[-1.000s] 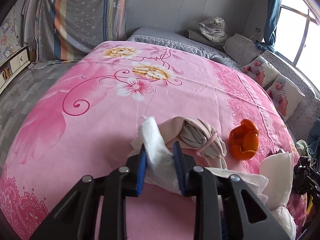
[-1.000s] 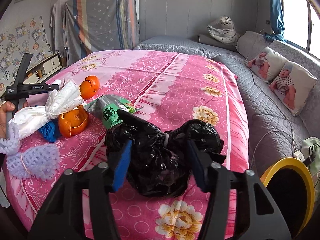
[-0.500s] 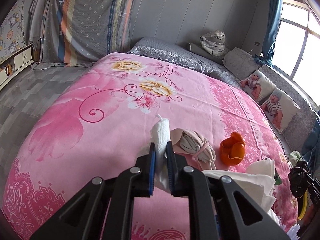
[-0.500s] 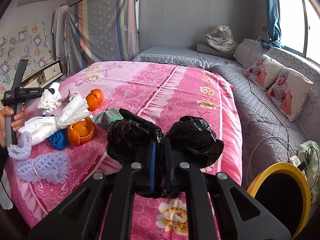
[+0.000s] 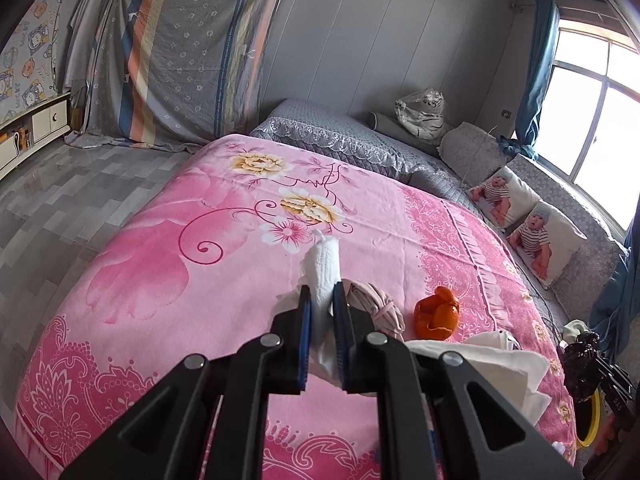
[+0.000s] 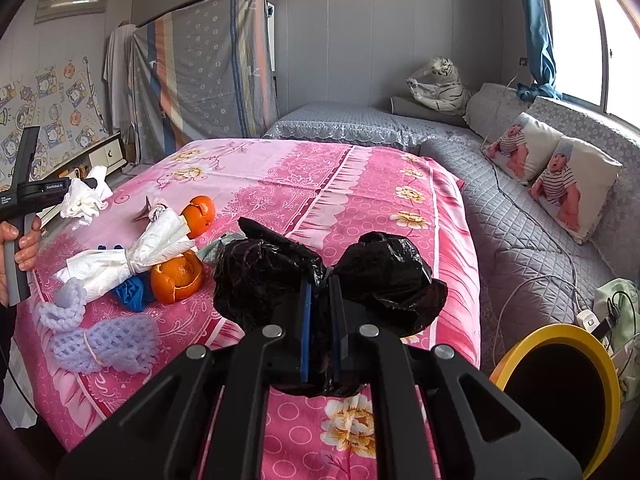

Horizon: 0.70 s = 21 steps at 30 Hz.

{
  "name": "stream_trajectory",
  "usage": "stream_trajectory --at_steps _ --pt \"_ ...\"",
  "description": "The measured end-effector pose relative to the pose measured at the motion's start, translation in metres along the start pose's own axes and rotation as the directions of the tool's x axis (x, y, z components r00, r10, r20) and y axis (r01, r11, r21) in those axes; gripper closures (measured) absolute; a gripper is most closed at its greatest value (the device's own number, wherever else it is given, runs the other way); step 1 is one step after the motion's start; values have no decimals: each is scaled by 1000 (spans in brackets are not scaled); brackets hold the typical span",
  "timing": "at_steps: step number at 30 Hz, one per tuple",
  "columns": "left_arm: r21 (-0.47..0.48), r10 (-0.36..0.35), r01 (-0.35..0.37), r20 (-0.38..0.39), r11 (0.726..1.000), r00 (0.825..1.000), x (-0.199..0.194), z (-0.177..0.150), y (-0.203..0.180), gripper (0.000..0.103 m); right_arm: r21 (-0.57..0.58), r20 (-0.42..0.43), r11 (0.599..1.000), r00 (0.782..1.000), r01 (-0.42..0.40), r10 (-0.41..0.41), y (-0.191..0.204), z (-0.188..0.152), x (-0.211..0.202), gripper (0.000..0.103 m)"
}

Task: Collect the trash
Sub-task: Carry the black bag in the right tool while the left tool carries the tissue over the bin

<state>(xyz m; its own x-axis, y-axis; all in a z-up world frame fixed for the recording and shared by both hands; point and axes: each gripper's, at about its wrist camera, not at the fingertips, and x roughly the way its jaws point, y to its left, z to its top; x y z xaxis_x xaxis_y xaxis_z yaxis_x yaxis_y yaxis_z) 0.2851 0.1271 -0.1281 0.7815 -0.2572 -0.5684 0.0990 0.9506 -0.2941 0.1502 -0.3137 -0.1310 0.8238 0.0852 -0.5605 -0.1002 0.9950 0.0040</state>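
My left gripper (image 5: 322,294) is shut on a crumpled white tissue (image 5: 324,264) and holds it above the pink bedspread (image 5: 160,264); the tissue also shows in the right wrist view (image 6: 85,199). My right gripper (image 6: 320,286) is shut on a black plastic bag (image 6: 256,280), lifted above the bed. A yellow-rimmed bin (image 6: 560,384) stands on the floor at the lower right. On the bed lie orange peels (image 6: 178,278) (image 5: 436,314), a tied white paper bundle (image 6: 132,256) and a beige cloth bundle (image 5: 378,308).
A whole orange (image 6: 200,210), a blue scrap (image 6: 130,294) and purple knitted pieces (image 6: 104,344) lie near the bed's left edge. Grey quilted bedding with baby-print pillows (image 6: 552,176) runs along the right. A cable and power strip (image 6: 586,316) lie by the bin.
Both grippers went from open to shut, the left on the white tissue and the right on the black bag. Both then rose from the bed with their loads.
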Motion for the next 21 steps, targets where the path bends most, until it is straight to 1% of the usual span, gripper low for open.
stream_trajectory --at_steps 6,9,16,21 --pt "11 -27 27 17 1000 999 -13 2 -12 93 25 24 999 999 27 -27 -9 1 -11 96" --pt "22 -55 55 24 998 998 -19 1 -23 93 47 32 998 999 36 -38 -16 1 -15 96" --pt "57 -115 113 34 992 993 -32 3 -58 93 105 55 993 996 60 -66 -37 -2 -28 96" --pt "96 -167 163 32 982 985 -37 5 -88 93 155 77 984 992 88 -100 -57 -5 -39 96"
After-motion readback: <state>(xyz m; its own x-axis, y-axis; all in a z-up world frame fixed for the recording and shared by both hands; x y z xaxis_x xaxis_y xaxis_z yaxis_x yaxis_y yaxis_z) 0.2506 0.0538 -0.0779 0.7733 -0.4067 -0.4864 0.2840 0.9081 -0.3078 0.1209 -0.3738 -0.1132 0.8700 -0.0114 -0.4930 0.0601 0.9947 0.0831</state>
